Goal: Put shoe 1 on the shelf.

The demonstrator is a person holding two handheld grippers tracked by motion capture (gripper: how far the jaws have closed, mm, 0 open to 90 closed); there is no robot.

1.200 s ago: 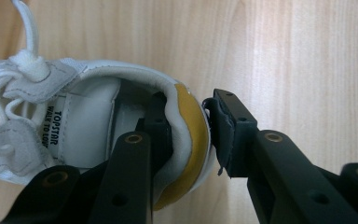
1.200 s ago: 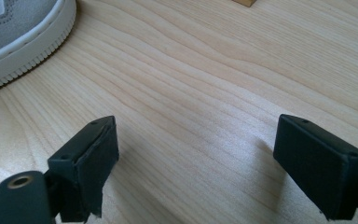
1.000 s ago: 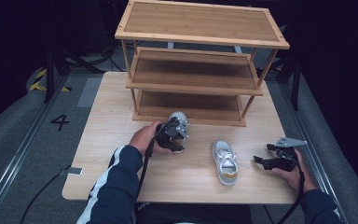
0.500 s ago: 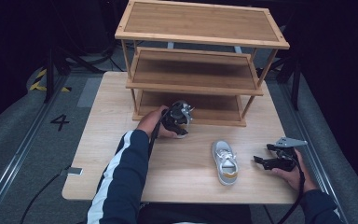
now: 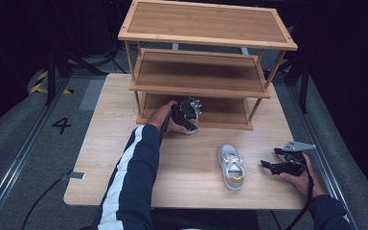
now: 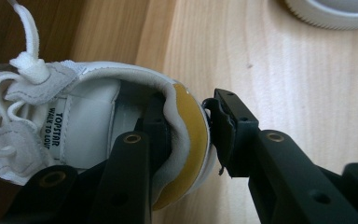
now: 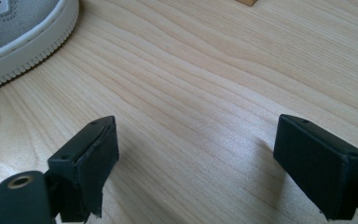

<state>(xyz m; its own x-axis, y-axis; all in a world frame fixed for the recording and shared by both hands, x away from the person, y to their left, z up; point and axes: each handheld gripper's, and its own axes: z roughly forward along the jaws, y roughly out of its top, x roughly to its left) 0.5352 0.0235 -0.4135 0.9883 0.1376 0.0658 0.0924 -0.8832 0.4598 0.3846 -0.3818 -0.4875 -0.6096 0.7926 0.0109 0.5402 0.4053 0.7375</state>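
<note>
The left gripper [image 6: 186,135] pinches a white sneaker's [image 6: 74,121] heel. The right gripper [image 7: 196,163] stands wide open, empty, a second sneaker [image 7: 14,28] just beyond its jaws.

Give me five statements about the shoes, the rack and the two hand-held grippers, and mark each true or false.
1. The left hand-held gripper clamps the heel of a white shoe. True.
2. The right hand-held gripper holds the other shoe. False: its jaws stand open over bare table, with that shoe apart to one side.
3. The held shoe is by the lowest shelf of the wooden rack. True.
4. A shoe already stands on the rack's top shelf. False: the top shelf is bare.
5. The shoe on the table has a yellow heel patch. True.
</note>
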